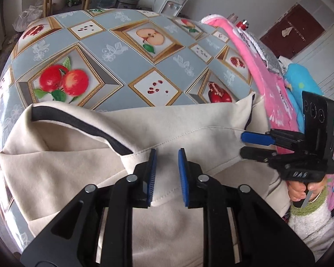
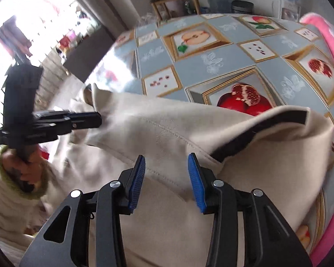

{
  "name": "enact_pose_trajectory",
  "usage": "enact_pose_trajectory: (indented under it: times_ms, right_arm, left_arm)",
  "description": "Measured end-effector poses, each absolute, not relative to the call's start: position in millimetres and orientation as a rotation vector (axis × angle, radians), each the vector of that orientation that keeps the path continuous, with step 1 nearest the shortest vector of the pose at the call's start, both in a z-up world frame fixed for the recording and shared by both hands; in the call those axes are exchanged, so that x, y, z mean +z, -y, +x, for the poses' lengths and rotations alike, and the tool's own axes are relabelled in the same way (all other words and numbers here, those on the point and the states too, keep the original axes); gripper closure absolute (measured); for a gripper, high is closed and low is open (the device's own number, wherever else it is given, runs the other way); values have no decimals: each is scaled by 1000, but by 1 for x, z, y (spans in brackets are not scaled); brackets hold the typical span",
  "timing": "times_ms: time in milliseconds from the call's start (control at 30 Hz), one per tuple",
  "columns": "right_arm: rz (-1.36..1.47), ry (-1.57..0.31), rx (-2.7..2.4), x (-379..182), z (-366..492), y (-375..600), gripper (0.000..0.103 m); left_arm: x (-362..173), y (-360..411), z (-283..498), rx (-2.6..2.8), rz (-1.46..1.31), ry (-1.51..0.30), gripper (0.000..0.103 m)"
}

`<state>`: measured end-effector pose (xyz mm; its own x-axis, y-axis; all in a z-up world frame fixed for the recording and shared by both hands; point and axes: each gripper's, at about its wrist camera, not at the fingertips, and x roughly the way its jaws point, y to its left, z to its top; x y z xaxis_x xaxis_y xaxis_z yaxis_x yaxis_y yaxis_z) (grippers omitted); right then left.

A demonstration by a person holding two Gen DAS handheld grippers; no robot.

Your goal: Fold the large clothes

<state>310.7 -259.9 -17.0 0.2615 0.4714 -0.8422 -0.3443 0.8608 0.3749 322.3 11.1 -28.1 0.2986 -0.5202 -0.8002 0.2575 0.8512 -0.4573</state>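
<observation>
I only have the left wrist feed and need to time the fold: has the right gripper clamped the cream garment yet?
Observer: No. The right gripper is open. Its fingers stand wide apart over the cream garment.
Operator: Where is the black trim on that side?
Observer: The black trim edges a raised flap, just right of the gripper's right-hand finger.

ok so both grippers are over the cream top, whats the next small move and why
Probably close the left gripper on the cream garment: its blue pads stand open astride a raised seam fold, nothing gripped yet. The right gripper is open too.
</observation>
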Motion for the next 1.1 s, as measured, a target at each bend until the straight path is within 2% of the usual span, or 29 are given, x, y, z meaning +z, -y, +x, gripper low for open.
enact_pose_trajectory:
  times_ms: [33,100,167,333,567,633,700,933,967,1000,1100]
  right_arm:
    - [176,-1185,540,-14,311,271,47]
    - [327,-1214,540,-16,314,295,43]
    - [510,-1285,549,-29,318,316,43]
    - [751,-1397,575,-66,320,326,43]
    - [777,-1430,550,-78,313,313,43]
    - [786,-1439,543,-77,313,314,51]
    - [809,-1459,544,-81,311,313,59]
    - [870,-1483,561,-93,311,318,61]
    - [873,-1480,560,-93,311,319,62]
    - [863,-1476,558,-92,310,319,68]
    - [826,-1455,556,-88,307,321,82]
  left_arm:
    - [-27,-16,322,-527,-295,-1170,74]
    - [-30,-25,324,-512,-357,-1218,58]
    - [-39,-33,326,-474,-425,-1282,51]
    - [-59,-40,327,-483,-563,-1355,51]
    - [-73,-37,327,-500,-669,-1378,57]
    - [-78,-42,329,-498,-743,-1384,59]
    - [-81,-45,331,-502,-795,-1391,64]
    - [-84,-45,332,-543,-860,-1393,65]
    - [-84,-45,332,-538,-859,-1392,68]
    - [-84,-45,333,-532,-853,-1390,75]
    - [-78,-44,332,-529,-786,-1372,85]
